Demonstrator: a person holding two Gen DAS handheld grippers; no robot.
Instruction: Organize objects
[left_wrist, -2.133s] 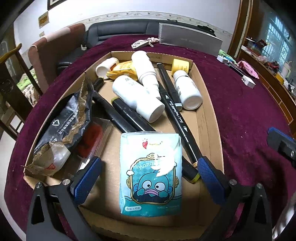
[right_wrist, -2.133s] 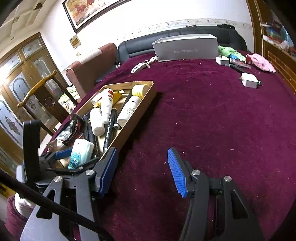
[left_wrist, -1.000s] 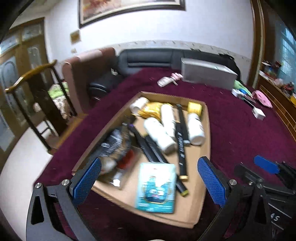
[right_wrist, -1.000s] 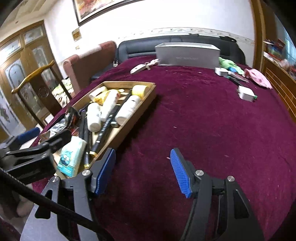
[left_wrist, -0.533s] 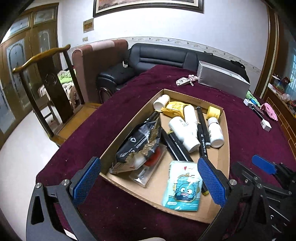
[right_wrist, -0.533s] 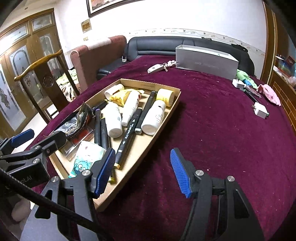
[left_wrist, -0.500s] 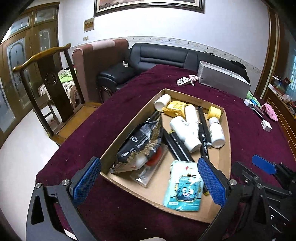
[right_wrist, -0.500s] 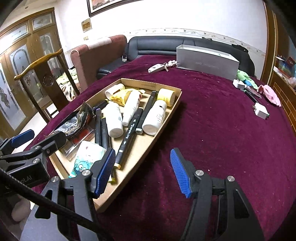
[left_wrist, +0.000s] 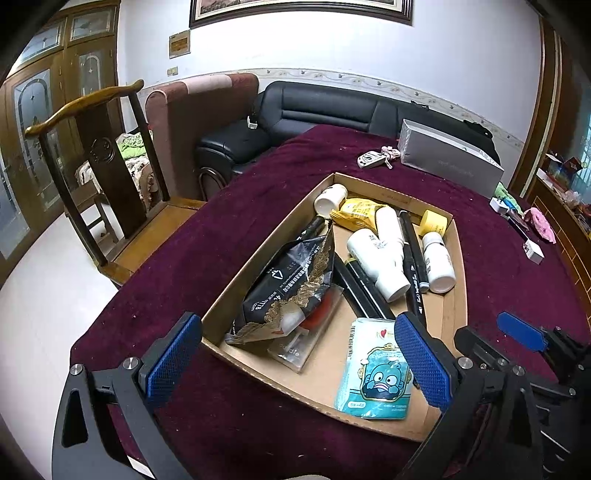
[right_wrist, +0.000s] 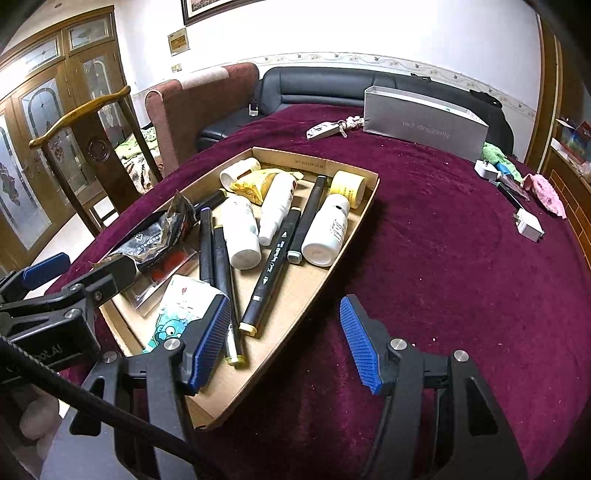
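The cardboard tray (left_wrist: 458, 258) sat on the table (left_wrist: 221, 240), tissue pack (left_wrist: 373, 373) at its near end, snack bag (left_wrist: 291, 284) left, bottles (left_wrist: 376, 258) and markers (left_wrist: 413, 251) toward the far right. A long box (left_wrist: 448, 162) lay behind, keys (left_wrist: 375, 158) to its left.

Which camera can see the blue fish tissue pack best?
The left wrist camera: the tissue pack shows nearly whole, fish face clear, lying in the cardboard tray. In the right wrist camera the pack is partly hidden behind a tool finger.
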